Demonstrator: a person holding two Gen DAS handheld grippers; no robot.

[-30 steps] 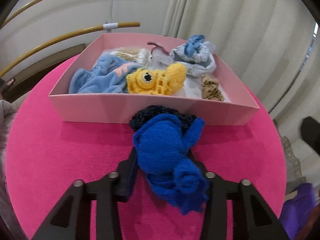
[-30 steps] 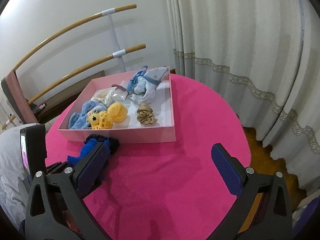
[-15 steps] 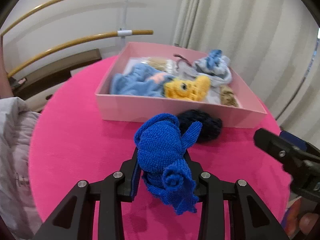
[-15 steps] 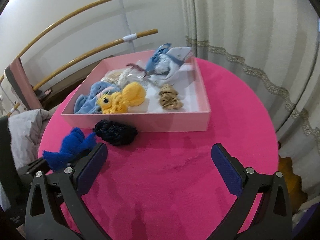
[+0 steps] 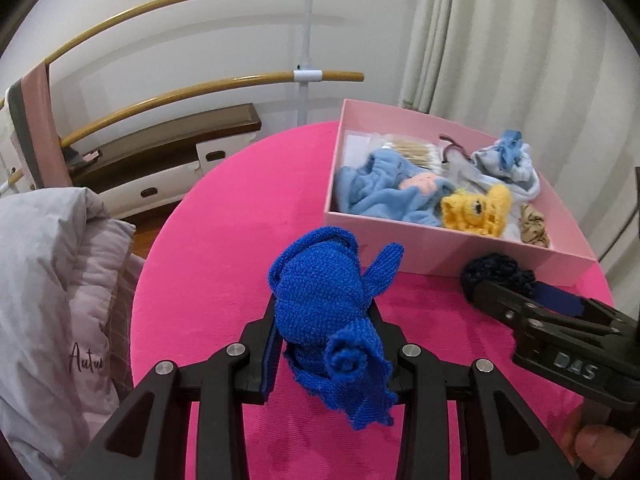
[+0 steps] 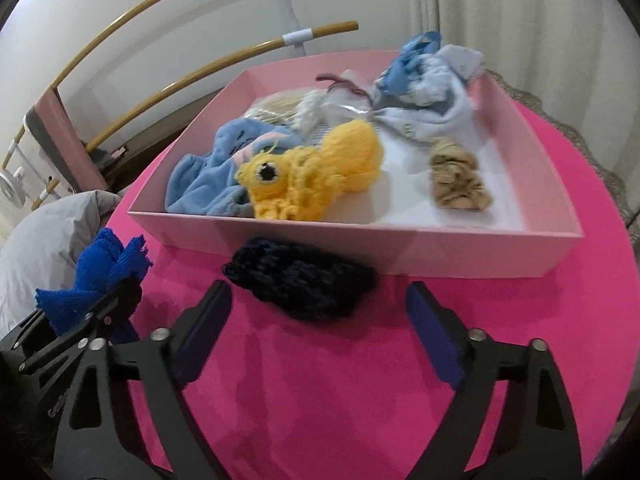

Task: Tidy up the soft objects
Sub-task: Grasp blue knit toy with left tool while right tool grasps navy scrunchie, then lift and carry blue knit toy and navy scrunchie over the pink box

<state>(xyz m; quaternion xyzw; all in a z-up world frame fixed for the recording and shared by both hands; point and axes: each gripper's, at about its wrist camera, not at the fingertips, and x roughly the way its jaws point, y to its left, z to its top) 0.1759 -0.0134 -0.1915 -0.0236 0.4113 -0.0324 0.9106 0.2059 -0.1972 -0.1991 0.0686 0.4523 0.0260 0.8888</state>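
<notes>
Bright blue knitted fabric, one bunched piece [image 5: 332, 312], sits clamped between the pads of the left gripper [image 5: 326, 336], lifted above the pink tablecloth [image 5: 216, 240]; its frayed end hangs down toward the camera. To its right, the right gripper [image 6: 318, 306] points down at the cloth with its jaws closing, nothing pressed between them yet. One dark navy knitted piece [image 6: 304, 282] lies on the cloth just beyond its fingertips, close to the near wall of the single pink box [image 6: 440, 254]; whether it touches that wall cannot be told. Inside the box, counted from the near side: one yellow crocheted toy with a black eye [image 6: 312, 176], one light blue plush cloth [image 6: 216, 164] just left of it and touching it, one tan scrunchie [image 6: 458, 180] alone on the right, and farther back one pale blue and white bundle [image 6: 428, 88] beside a clear packet [image 6: 332, 108] whose contents are blurred. Beyond the table, two curved wooden rails [image 5: 224, 80] run along the wall, and pale curtains [image 5: 500, 40] hang at right. A grey quilted garment [image 5: 52, 280] lies at the left.
</notes>
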